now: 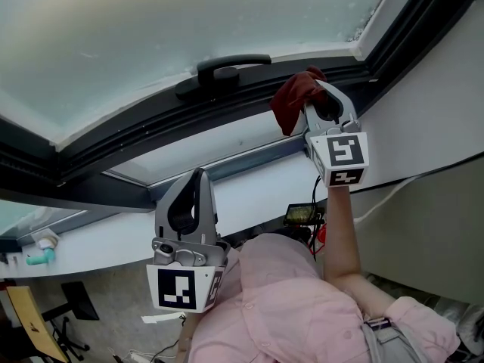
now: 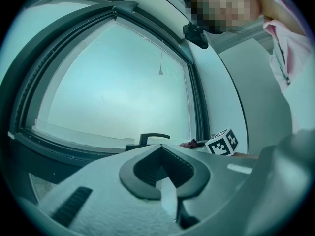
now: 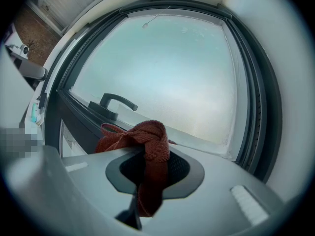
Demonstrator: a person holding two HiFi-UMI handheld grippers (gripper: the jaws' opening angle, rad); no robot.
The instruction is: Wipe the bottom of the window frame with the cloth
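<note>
Right gripper [image 1: 321, 103] pinches the red cloth [image 1: 290, 103] just right of the handle [image 1: 227, 68] on the window frame [image 1: 144, 131]; left gripper [image 1: 199, 178], jaws together, hangs empty. Loose folds could snag that handle

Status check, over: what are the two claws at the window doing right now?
Right gripper shut on red cloth, up at the bottom of the window frame. Left gripper shut, empty, held lower. Window handle close beside the cloth.

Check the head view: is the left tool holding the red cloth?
No, the red cloth is clamped in the right tool; the left tool is shut and empty.
</note>
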